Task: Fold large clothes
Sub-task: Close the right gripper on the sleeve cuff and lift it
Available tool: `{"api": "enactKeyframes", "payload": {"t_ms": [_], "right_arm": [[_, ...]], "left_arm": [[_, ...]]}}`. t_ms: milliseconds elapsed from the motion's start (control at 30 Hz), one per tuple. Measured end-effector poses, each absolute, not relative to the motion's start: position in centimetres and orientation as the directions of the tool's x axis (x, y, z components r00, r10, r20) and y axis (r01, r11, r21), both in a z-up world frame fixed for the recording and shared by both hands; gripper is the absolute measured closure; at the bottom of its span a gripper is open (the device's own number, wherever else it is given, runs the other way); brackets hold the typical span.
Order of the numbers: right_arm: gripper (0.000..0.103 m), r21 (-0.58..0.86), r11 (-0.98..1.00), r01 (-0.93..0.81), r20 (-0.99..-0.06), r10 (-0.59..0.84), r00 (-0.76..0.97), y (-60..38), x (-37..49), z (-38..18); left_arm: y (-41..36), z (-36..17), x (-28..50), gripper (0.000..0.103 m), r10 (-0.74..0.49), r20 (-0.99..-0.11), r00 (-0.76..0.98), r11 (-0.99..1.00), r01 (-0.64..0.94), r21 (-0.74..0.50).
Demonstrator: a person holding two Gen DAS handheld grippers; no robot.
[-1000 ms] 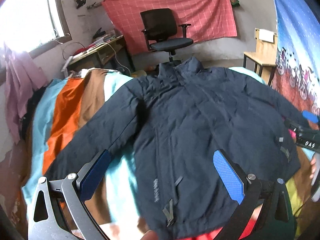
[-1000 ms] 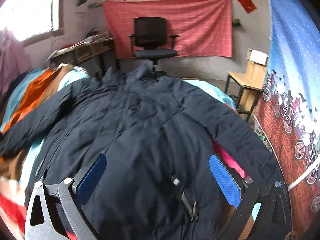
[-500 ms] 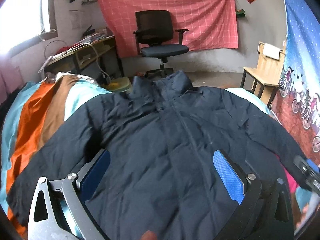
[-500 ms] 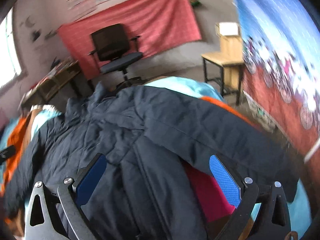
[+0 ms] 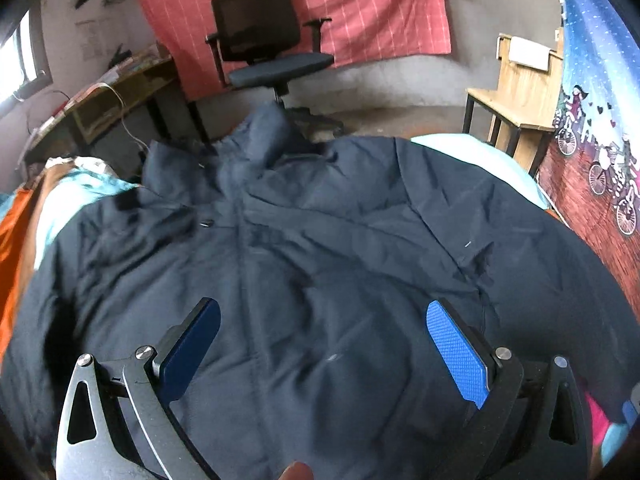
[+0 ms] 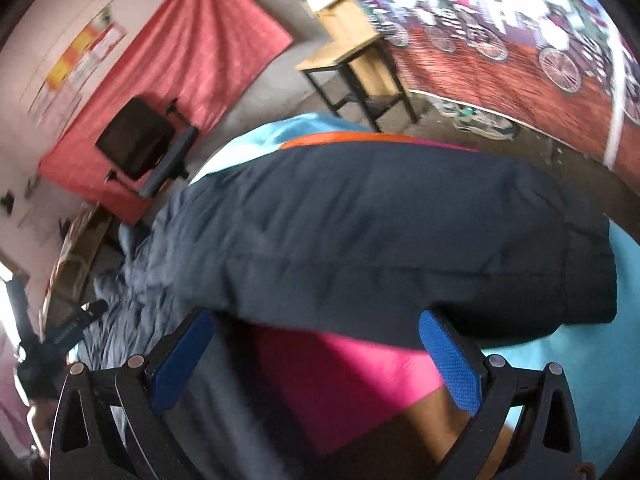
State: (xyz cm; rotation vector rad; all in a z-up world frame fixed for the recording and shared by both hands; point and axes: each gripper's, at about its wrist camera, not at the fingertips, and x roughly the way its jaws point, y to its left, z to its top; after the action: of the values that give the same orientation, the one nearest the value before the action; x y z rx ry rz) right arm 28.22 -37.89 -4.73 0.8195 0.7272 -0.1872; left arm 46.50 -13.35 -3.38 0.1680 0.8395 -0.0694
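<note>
Navy jacket [image 5: 320, 264] lies spread flat on the bed's striped cover [image 5: 24, 224], collar toward the black office chair [image 5: 264, 40] and red wall cloth [image 5: 360, 8]. My left gripper [image 5: 324, 344] hangs over the jacket front, jaws apart, nothing held. My right gripper [image 6: 316, 360] is also wide apart over the sleeve [image 6: 400, 240] and pink stripe [image 6: 344, 376]; wooden chair [image 6: 352, 52] by the bicycle-print hanging [image 6: 520, 40].

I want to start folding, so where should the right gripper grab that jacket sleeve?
Grip the sleeve near its cuff end, coming over its near edge with the open right gripper. It lies flat across the bedspread, and that free end folds inward easily.
</note>
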Motion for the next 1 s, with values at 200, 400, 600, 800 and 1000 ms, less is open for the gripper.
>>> {"api": "enactKeyframes", "payload": {"t_ms": [200, 400, 600, 800, 1000], "right_arm": [[0.000, 0.671, 0.574, 0.469, -0.630, 0.109, 0.769, -39.9, 28.7, -6.2], [0.000, 0.680, 0.540, 0.496, -0.620, 0.064, 0.782, -40.6, 29.1, -6.1], [0.003, 0.718, 0.472, 0.512, -0.604, 0.057, 0.795, -41.4, 28.6, -6.4], [0.052, 0.659, 0.451, 0.602, -0.676, 0.004, 0.737, -42.4, 28.4, -6.4], [0.090, 0.637, 0.454, 0.623, -0.696, -0.010, 0.718, -43.4, 28.2, -6.3]], "left_arm": [[-14.2, -6.9, 51.5, 0.002, 0.004, -0.802, 0.598, 0.991, 0.105, 0.083], [-16.1, -9.3, 54.3, 0.002, -0.045, -0.851, 0.523, 0.978, 0.196, 0.068], [-17.9, -12.2, 54.6, 0.001, 0.009, -0.852, 0.523, 0.949, 0.264, 0.172], [-16.7, -12.5, 54.5, 0.001, -0.028, -0.853, 0.522, 0.954, 0.268, 0.132], [-14.6, -10.4, 53.3, 0.002, -0.078, -0.854, 0.515, 0.960, 0.269, 0.075]]}}
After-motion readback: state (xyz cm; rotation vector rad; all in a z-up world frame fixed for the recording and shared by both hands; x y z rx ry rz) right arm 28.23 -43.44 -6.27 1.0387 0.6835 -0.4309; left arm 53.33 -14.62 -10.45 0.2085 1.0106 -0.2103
